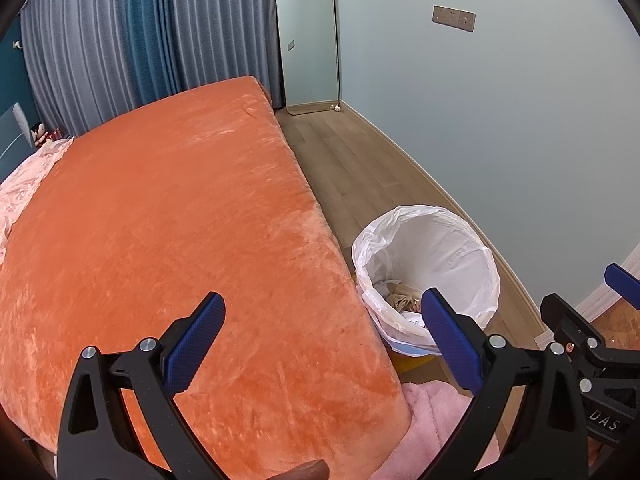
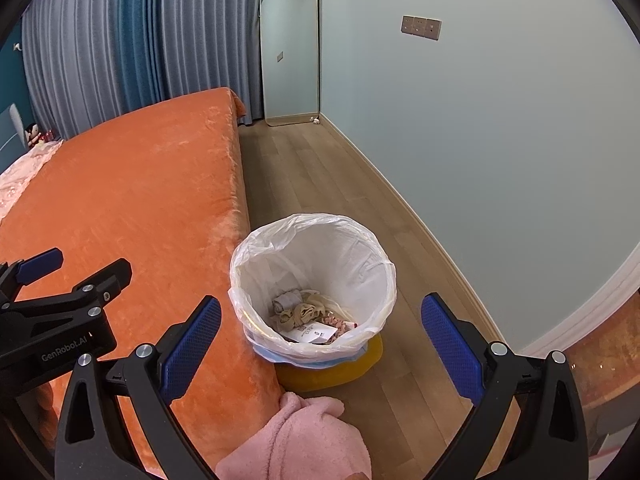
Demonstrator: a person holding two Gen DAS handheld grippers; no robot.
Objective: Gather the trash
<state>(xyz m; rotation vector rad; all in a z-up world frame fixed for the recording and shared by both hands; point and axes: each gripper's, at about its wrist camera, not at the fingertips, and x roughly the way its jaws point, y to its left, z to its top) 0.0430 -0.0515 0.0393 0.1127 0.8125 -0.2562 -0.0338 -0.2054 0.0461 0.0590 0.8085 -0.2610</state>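
Right wrist view first: the other tool, the left gripper (image 2: 76, 268), sits off to the left of these jaws and you can read "GenRobot.AI" on its black body. From the left wrist view the only readable bit on the right gripper (image 1: 588, 292) is "DAS".

The trash bin (image 2: 362, 358) is straight ahead between the right gripper's (image 2: 320, 320) jaws, on the wood floor (image 2: 320, 168), touching the edge of the bed (image 2: 120, 200). It's yellow, round, lined with a crinkly white plastic bag (image 2: 320, 248) folded over the rim. Inside: balled-up beige fabric trash (image 2: 300, 312), a grey wad, and a white printed slip whose text is too small to read.

Both sets of jaws are spread wide and empty, blue textured pads on black frames. The left gripper (image 1: 320, 328) hangs over the fuzzy orange bed cover, the bin just past its right jaw. Something fluffy and pink (image 2: 304, 440) sits below the jaws.
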